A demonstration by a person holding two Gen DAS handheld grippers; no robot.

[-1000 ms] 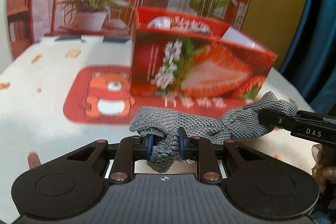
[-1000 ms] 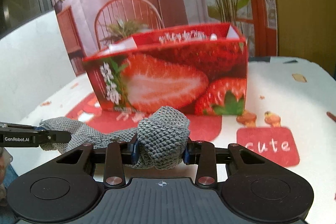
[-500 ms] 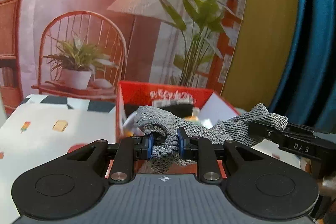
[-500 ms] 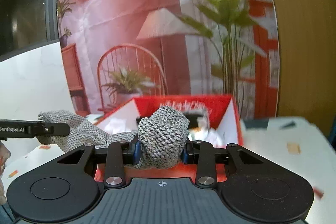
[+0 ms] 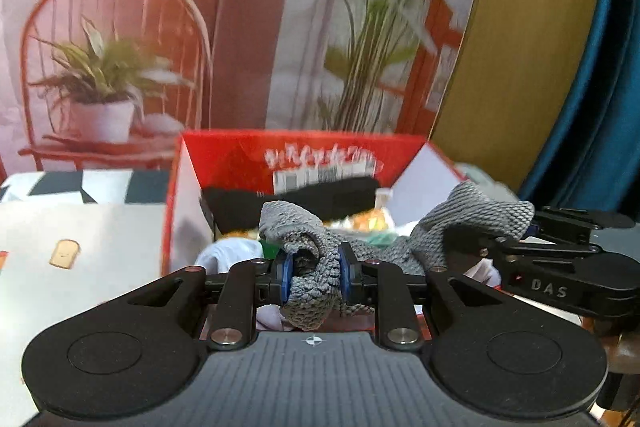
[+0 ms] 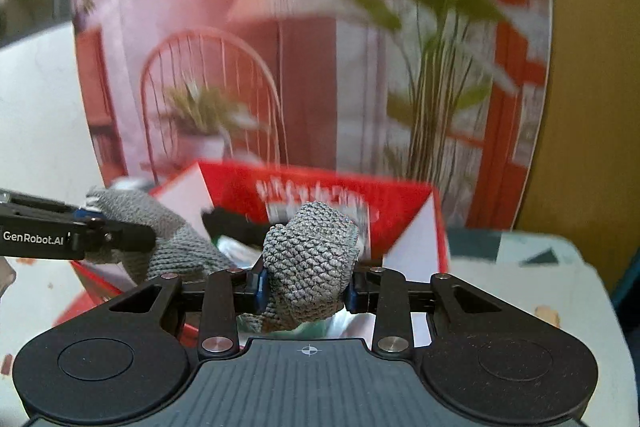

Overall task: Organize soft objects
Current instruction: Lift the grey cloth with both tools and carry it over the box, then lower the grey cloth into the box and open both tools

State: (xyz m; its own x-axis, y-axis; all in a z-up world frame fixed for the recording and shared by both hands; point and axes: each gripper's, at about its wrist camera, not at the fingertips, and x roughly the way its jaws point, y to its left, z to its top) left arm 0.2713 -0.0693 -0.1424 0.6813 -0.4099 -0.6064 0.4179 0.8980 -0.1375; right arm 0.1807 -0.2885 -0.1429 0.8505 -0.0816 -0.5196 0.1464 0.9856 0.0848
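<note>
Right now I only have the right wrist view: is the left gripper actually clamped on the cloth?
Observer: Yes. The left wrist view shows the left gripper shut on the cloth, with fabric bunched between its blue pads.
Operator: What's in the box on that side?
Observer: A white soft item lies in the box at its near left corner, below the cloth.
Operator: Does the middle of the cloth touch anything?
Observer: It dips low over the contents. I cannot tell whether it touches them.
</note>
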